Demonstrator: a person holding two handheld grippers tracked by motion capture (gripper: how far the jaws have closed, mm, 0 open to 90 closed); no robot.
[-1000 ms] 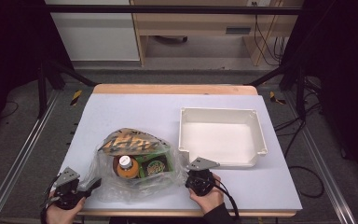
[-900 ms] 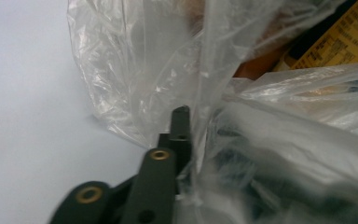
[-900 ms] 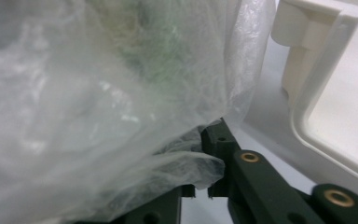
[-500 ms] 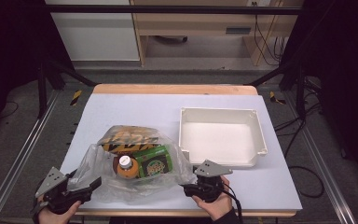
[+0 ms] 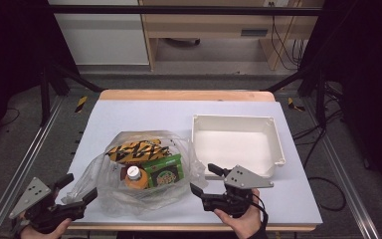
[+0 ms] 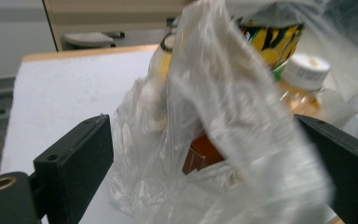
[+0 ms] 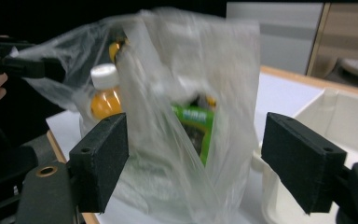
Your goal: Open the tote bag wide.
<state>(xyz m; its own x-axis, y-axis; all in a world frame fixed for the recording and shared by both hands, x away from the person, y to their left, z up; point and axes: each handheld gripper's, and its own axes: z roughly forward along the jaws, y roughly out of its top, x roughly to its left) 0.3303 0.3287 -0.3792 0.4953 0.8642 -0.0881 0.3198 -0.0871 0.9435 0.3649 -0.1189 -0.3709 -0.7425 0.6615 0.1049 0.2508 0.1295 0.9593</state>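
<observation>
A clear plastic bag [image 5: 139, 179] lies on the white tabletop. It holds a yellow-and-black snack packet [image 5: 132, 151], an orange bottle [image 5: 135, 178] with a white cap, and a green box [image 5: 165, 171]. My left gripper [image 5: 77, 189] stands open at the bag's lower left corner. In the left gripper view, folds of the bag [image 6: 223, 102] hang between the wide jaws of that gripper [image 6: 205, 161], with the bottle [image 6: 303, 84] behind. My right gripper [image 5: 203, 179] is open at the bag's right edge. The right gripper view shows that gripper [image 7: 200, 158] framing the bag [image 7: 186, 84].
An empty white tray [image 5: 236, 144] sits to the right of the bag, its near left corner close to the right gripper; it also shows in the right gripper view as the tray [image 7: 335, 116]. The table's wooden front edge [image 5: 179, 227] runs just ahead of both hands.
Both grippers have drifted outward, the left to the left and the right slightly to the right. The bag has spread wider toward the left gripper.
</observation>
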